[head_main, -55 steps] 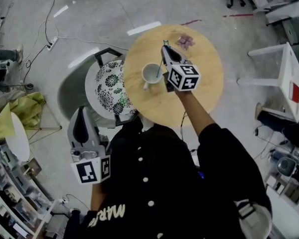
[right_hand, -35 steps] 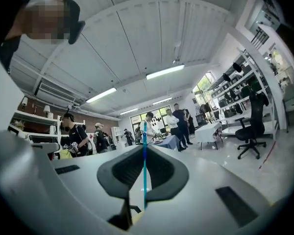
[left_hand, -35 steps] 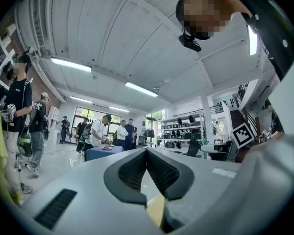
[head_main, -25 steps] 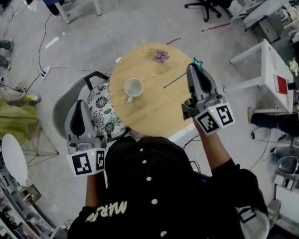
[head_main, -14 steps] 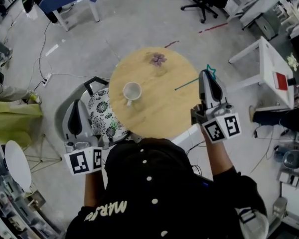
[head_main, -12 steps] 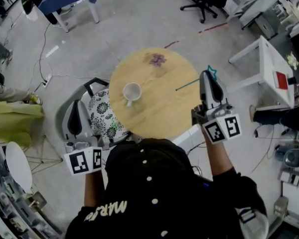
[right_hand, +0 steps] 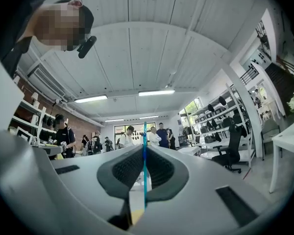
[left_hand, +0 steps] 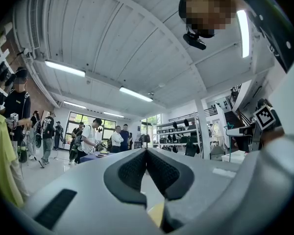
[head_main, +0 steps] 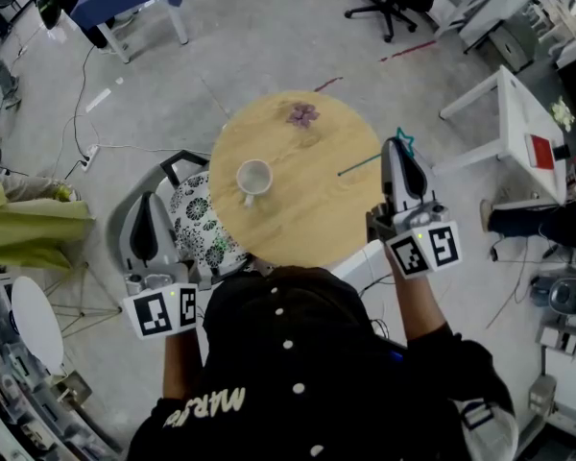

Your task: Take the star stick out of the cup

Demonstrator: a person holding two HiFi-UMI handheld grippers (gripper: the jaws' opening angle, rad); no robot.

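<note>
A white cup (head_main: 254, 176) stands empty on the round wooden table (head_main: 312, 219). My right gripper (head_main: 399, 146) hangs over the table's right edge, shut on the teal star stick (head_main: 359, 165). The stick's star end pokes out past the fingertips and its thin shaft slants down-left over the tabletop. In the right gripper view the star stick (right_hand: 144, 165) runs as a thin blue line pinched between the two pads. My left gripper (head_main: 146, 230) hangs left of the table above the chair, jaws together with nothing in them; its pads (left_hand: 133, 170) meet in the left gripper view.
A small purple flower (head_main: 302, 114) lies at the table's far edge. A chair with a patterned cushion (head_main: 197, 221) stands left of the table, a white side table (head_main: 523, 133) to the right. Cables cross the floor. Several people stand in the room's background.
The right gripper has carried the star stick a little to the right, clear of the table's edge, then held still. The left gripper has stayed in place.
</note>
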